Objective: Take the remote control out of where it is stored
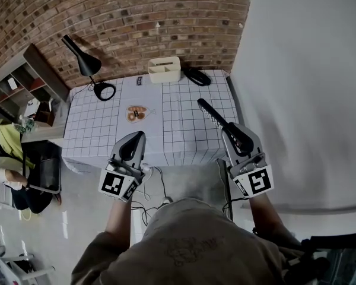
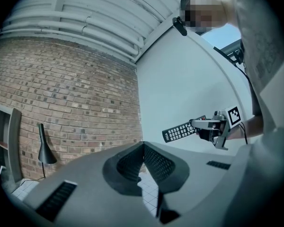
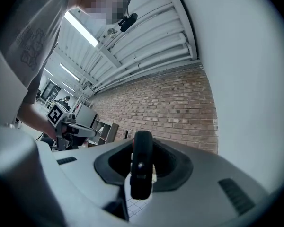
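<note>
Right, the remote control (image 1: 216, 117) is up in the air, clamped at its near end by my right gripper (image 1: 234, 136). Its button face is turned toward my left and its long body pokes forward over the near right corner of the counter (image 1: 184, 138). The right gripper view shows the jaws narrowed on its slim edges, with the remote end-on between them.

It sits well apart from the white storage box (image 1: 164, 70) at the far edge of the counter. I take that box to be its home, so I judge the take-out itself done.

What's left is carrying it cleanly. With so much length ahead of the grip, any quick wrist turn could lever it loose. So I'd hold the squeeze firm, move slowly and stay roughly level. For a landing I'd choose bare grid cloth, clear of the small brown item (image 1: 136, 113) mid-counter and the black desk lamp (image 1: 83, 61) at far left.

My left gripper (image 1: 134, 142) hangs beside it, jaws closed tip to tip on nothing. It could steady the free end if needed.
</note>
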`<state>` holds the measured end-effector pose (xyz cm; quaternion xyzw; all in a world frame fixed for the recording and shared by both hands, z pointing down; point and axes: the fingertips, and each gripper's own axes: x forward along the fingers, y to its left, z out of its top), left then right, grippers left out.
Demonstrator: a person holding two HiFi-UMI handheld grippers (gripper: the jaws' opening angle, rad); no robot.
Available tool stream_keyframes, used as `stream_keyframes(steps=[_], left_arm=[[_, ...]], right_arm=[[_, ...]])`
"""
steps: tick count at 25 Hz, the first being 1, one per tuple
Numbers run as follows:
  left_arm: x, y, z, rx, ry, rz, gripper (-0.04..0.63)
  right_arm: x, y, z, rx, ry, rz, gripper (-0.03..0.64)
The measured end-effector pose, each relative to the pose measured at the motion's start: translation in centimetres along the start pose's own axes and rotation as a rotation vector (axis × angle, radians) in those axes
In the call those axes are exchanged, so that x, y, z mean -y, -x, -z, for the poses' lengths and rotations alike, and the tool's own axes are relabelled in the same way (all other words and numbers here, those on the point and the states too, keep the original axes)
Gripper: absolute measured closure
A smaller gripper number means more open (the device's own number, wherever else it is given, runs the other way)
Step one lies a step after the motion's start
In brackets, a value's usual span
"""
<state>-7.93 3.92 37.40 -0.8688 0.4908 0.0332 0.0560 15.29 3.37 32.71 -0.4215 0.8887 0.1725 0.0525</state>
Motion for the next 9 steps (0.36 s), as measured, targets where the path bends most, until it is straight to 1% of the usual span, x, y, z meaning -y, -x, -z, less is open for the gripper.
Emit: stream_keyframes(steps=[9], left_arm=[[0.41,-0.38,-0.55,0.0,-0.006,0.003,0.591]], right_arm=[[0.27,0.11,0.16,-0.003,-0.008,-0.003,0.523]])
